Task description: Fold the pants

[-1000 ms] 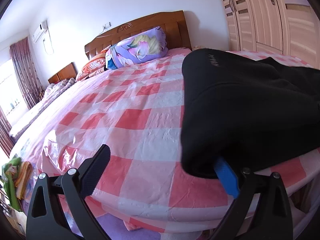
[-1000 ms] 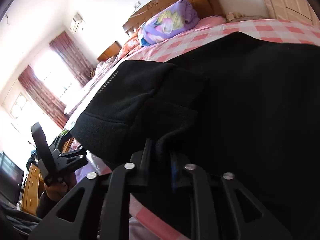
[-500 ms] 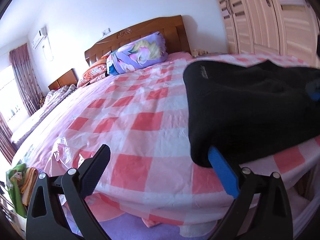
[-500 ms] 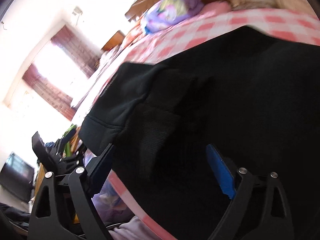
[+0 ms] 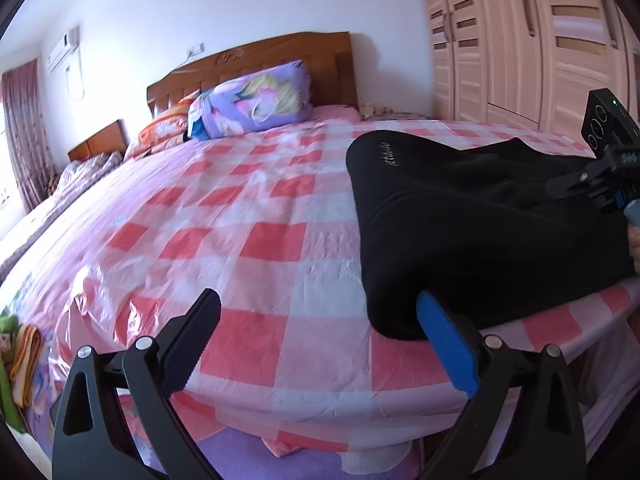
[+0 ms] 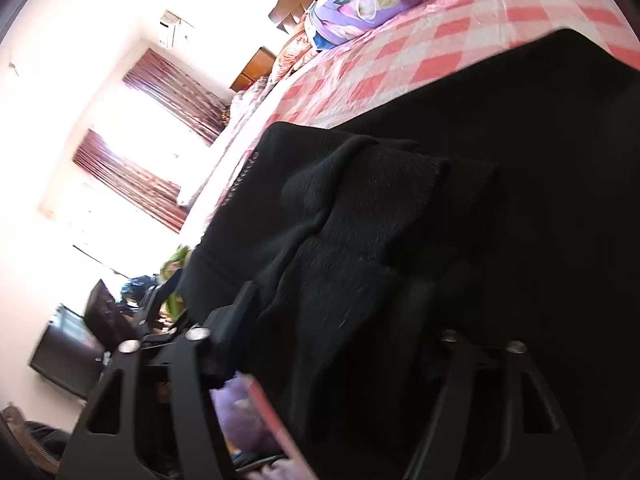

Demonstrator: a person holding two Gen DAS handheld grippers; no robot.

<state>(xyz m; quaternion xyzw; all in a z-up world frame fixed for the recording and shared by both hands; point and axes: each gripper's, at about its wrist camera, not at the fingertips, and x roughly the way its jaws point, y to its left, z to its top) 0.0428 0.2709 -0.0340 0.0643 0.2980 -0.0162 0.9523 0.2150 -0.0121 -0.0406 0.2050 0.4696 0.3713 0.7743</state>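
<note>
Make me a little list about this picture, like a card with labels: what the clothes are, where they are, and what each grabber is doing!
clothes: black pants, bunched and partly folded
where: near the edge of the bed, on the pink checked sheet
left gripper: open, nothing between its fingers; blue finger at the pants' edge
right gripper: jaws closing, black cloth between them
pillows: purple pillow by the wooden headboard
behind: pale wardrobe
</note>
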